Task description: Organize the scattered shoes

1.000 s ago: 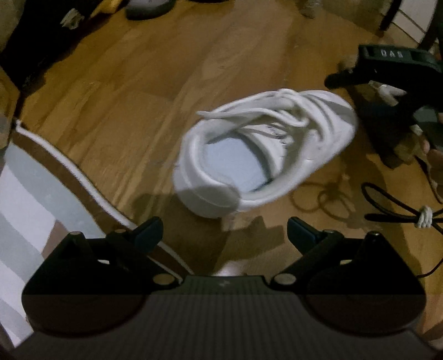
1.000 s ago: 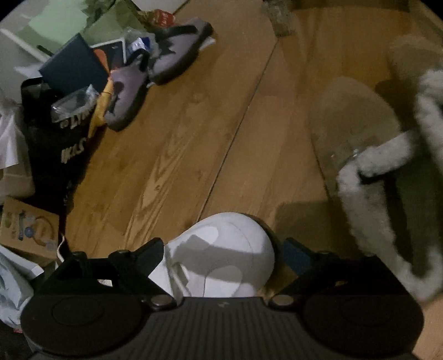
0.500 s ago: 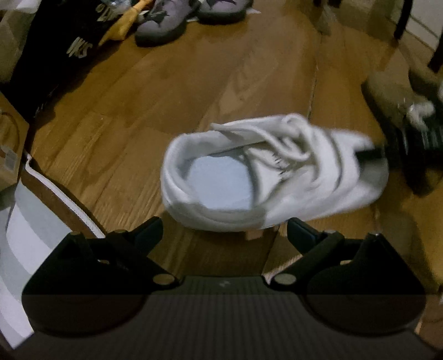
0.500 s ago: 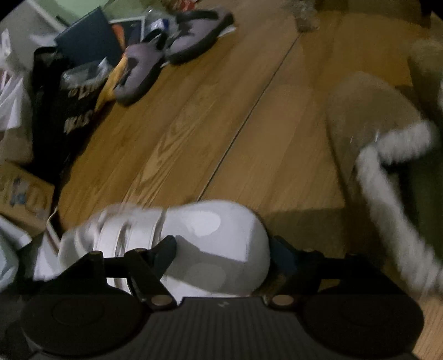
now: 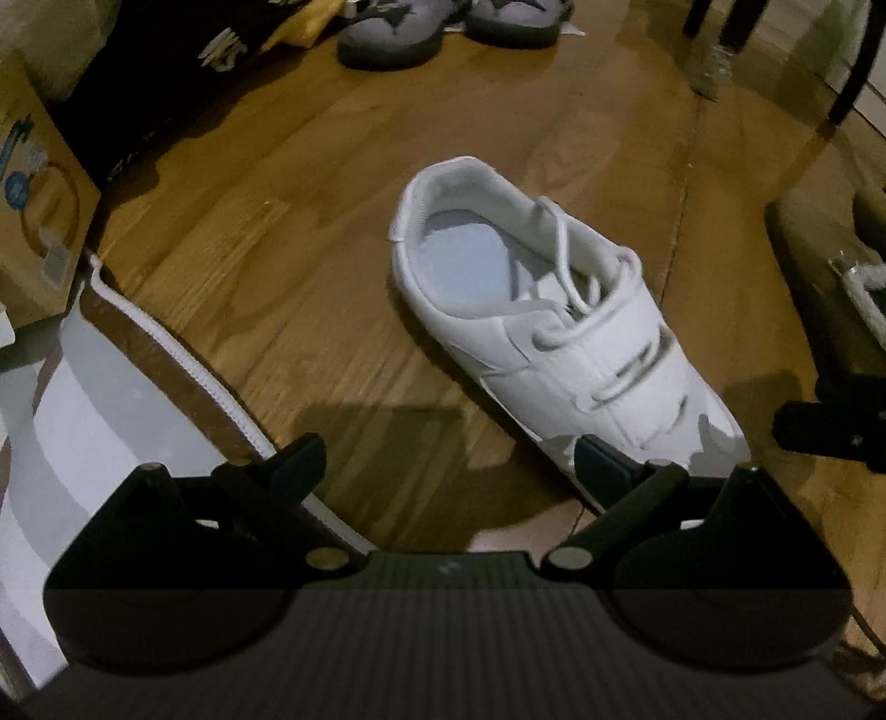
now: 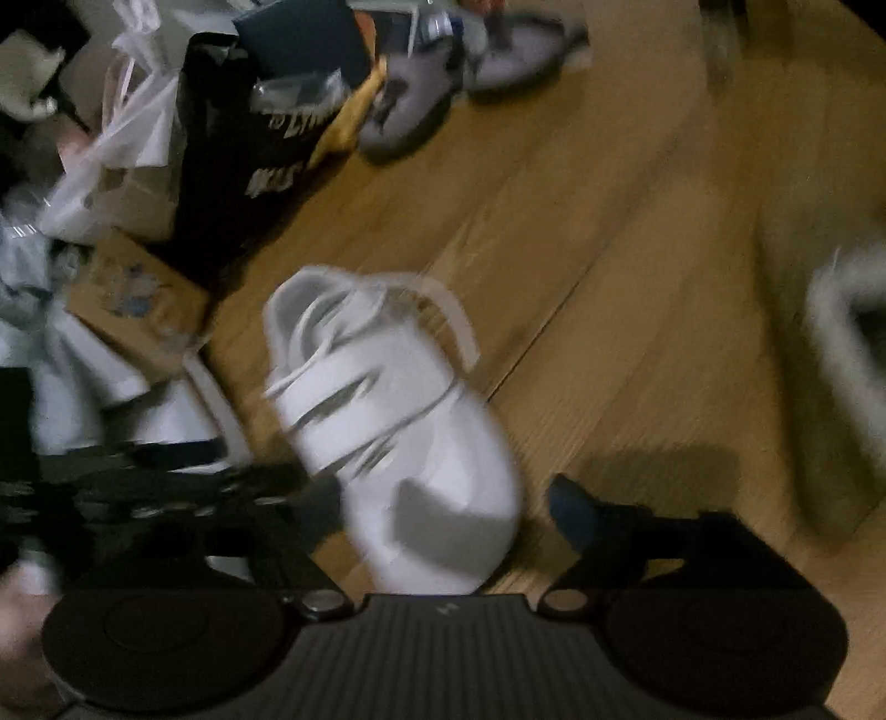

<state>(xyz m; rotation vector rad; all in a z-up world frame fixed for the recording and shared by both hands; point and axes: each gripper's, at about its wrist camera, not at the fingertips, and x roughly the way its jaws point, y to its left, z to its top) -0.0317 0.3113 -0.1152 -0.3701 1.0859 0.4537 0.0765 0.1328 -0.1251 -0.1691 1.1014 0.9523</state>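
Note:
A white sneaker [image 5: 554, 321] with straps and laces lies on the wooden floor, heel away from me, toe toward the lower right. My left gripper [image 5: 448, 457] is open and empty just short of it, its right finger next to the toe. In the blurred right wrist view the same sneaker [image 6: 398, 421] lies with its toe between the open fingers of my right gripper [image 6: 443, 509]; whether they touch it is unclear. The right gripper's tip also shows in the left wrist view [image 5: 830, 421].
Two grey shoes [image 5: 443, 22] stand at the far edge of the floor. A fur-lined slipper [image 6: 847, 354] lies at the right. A striped rug [image 5: 111, 421] lies at the left, with a cardboard box [image 5: 33, 205] and black bag [image 6: 243, 144].
The sneaker has swung round so its toe points toward me and now rests on the floor. The right gripper's fingers have opened wider around the toe. Both views have shifted.

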